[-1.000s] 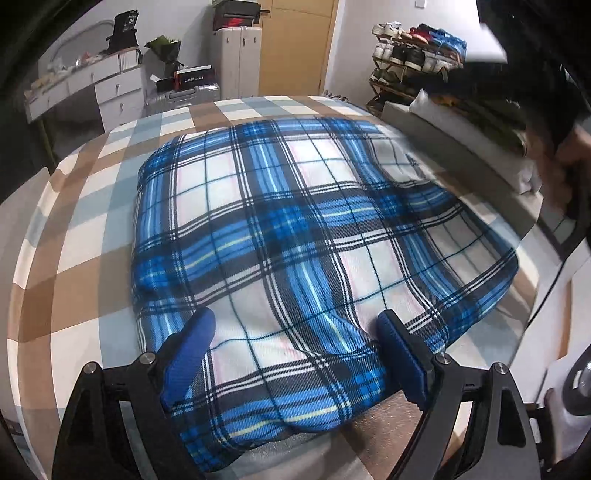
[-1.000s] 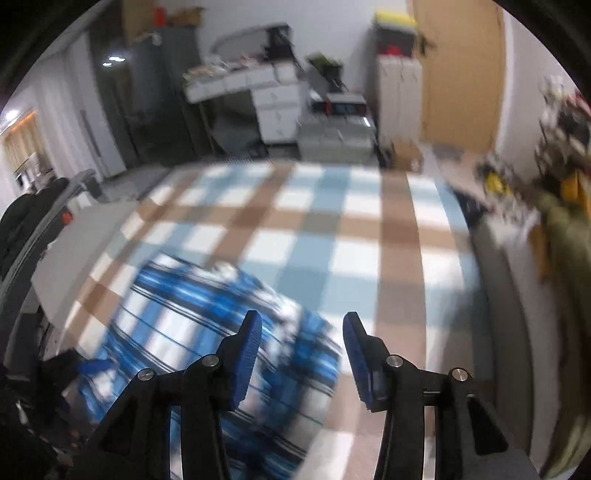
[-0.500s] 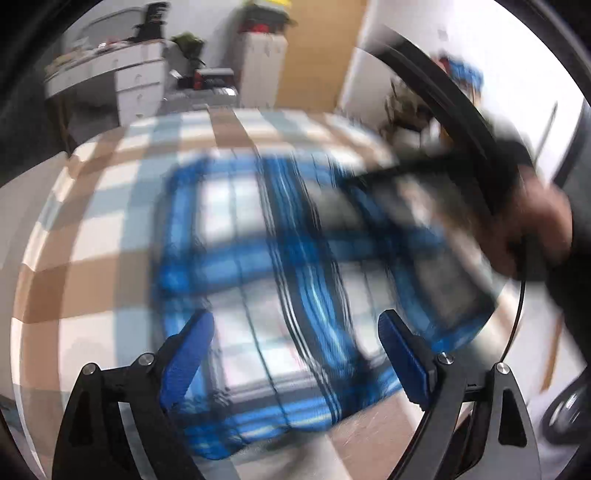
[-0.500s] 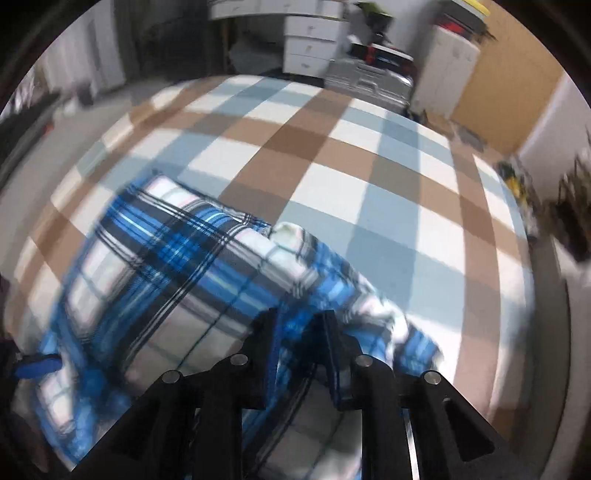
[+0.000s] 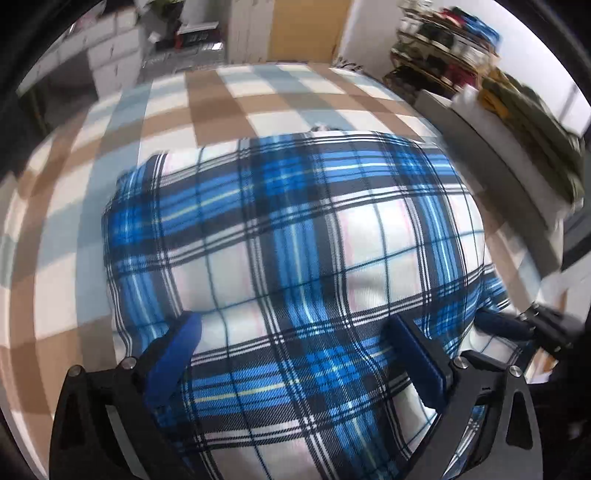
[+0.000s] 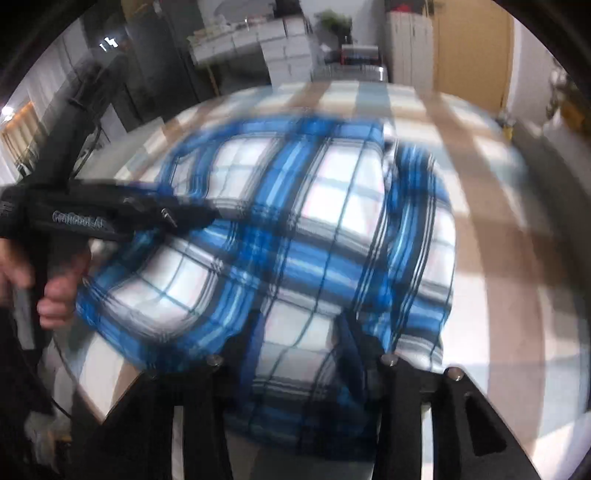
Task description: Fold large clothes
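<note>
A home bedroom: checked bed cover, white drawers, shoe rack, wooden door.

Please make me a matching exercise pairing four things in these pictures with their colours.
Things:
1. garment
2. bedspread
3. door
4. drawers

Colours:
A. plain tan wood
B. white
C. blue, white and black plaid
D. brown, pale blue and white checks

Pairs: 1-C, 2-D, 3-A, 4-B
</note>
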The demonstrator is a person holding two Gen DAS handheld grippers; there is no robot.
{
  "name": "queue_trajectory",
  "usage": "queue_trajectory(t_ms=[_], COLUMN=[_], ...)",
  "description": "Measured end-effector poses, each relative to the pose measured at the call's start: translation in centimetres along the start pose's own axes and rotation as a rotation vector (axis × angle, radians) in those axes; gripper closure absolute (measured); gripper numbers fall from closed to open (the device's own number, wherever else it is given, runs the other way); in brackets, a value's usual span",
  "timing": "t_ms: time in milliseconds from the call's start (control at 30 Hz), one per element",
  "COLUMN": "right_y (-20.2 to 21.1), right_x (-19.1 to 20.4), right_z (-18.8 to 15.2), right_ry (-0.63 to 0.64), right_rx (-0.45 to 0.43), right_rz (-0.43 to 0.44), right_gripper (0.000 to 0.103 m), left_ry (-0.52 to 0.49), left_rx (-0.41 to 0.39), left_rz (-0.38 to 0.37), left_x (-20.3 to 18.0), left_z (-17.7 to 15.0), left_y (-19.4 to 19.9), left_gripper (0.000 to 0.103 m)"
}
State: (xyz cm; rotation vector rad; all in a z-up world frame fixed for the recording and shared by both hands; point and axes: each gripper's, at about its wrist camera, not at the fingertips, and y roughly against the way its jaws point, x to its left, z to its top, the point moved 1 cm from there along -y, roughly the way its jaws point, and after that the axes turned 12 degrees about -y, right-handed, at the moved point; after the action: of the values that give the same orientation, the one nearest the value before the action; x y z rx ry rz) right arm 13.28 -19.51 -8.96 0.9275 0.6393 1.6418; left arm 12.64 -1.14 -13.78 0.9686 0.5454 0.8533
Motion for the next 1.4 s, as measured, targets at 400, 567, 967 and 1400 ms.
queue_trajectory(t_ms=[400,567,967,1400], right_y=[4.7,3.6,-1.2,-1.1], right_x=[-0.1,3.1,0.0,-0.3], right_z=[2.9,9.4,10.4,-0.4], right_ry=[-0.14,-0.089,-0.158,-0.076], right_rx=[-0.151,-0.198,-0.069,-0.037], right_rz=[0.221,0.215,0.133,-0.041], right_gripper=[0.073,0.072,0.096,0.099], left_ry=[0.013,-0.026,-0.035,-0.037], left_rx=[-0.005,-0.039,-0.122,-0.137], left_rz=[0.084,0.15,0.23,0.247], left_x=[-2.7,-4.2,-5.0,-5.3], left_z=[-4.3,-6.6,-7.0,-6.9], left_y=[3.8,3.6,3.0,2.9], left_gripper=[0.005,0.005,0.002,0.001])
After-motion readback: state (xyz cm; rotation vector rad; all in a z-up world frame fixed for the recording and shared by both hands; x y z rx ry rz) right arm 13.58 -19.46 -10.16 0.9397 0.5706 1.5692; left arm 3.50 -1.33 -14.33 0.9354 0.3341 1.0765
